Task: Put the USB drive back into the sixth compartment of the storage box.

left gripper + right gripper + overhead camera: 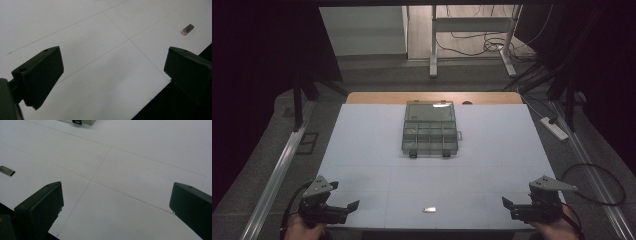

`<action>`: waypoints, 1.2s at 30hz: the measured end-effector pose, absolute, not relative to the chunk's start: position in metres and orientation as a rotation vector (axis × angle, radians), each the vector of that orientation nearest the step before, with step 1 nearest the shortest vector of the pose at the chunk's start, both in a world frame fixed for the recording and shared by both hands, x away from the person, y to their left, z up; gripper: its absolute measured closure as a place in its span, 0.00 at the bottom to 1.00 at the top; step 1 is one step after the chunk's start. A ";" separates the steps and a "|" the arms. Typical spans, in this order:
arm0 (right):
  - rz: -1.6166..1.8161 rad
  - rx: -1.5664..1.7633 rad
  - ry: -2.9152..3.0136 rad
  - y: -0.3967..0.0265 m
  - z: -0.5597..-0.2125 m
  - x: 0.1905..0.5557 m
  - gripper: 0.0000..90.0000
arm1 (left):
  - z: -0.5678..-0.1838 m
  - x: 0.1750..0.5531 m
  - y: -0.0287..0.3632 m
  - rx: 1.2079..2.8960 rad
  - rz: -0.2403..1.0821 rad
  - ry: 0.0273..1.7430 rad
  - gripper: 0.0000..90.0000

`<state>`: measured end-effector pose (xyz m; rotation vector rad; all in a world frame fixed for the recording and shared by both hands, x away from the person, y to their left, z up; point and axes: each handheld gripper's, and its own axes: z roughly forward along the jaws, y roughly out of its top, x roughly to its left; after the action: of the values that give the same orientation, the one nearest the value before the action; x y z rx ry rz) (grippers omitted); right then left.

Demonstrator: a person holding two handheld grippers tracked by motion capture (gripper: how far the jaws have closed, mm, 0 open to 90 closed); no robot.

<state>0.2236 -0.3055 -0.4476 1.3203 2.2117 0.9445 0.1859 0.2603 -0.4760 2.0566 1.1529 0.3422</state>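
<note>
Lidded clear compartment box [430, 129], contents indistinct; small metal piece [429, 209] between left gripper [347, 208] and right gripper [508, 205], both jaws apart, empty.

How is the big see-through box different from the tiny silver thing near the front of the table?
The clear compartment box is much bigger than the small metal piece. The box is see-through with dividers inside; the metal piece is solid and shiny. The box sits mid-table, the metal piece by the near edge. Both rest on the white table, untouched.

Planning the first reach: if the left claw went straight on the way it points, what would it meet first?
Probably bare table: the left claw is open, aimed at it. The small metal piece lies off to one side, though depth is unclear.
</note>
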 end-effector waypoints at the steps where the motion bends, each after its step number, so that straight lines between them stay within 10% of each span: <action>1: 0.943 1.318 2.211 -0.305 -0.448 0.223 0.00 | -0.476 0.186 0.260 2.051 0.344 1.153 0.03; 36: 0.927 1.161 2.318 -0.288 -0.448 0.223 0.00 | -0.477 0.187 0.262 2.051 0.308 1.134 0.04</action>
<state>0.2228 -0.2875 -0.4477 1.1610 2.3181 0.9268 0.1873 0.2623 -0.4765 2.0514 1.1340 0.3085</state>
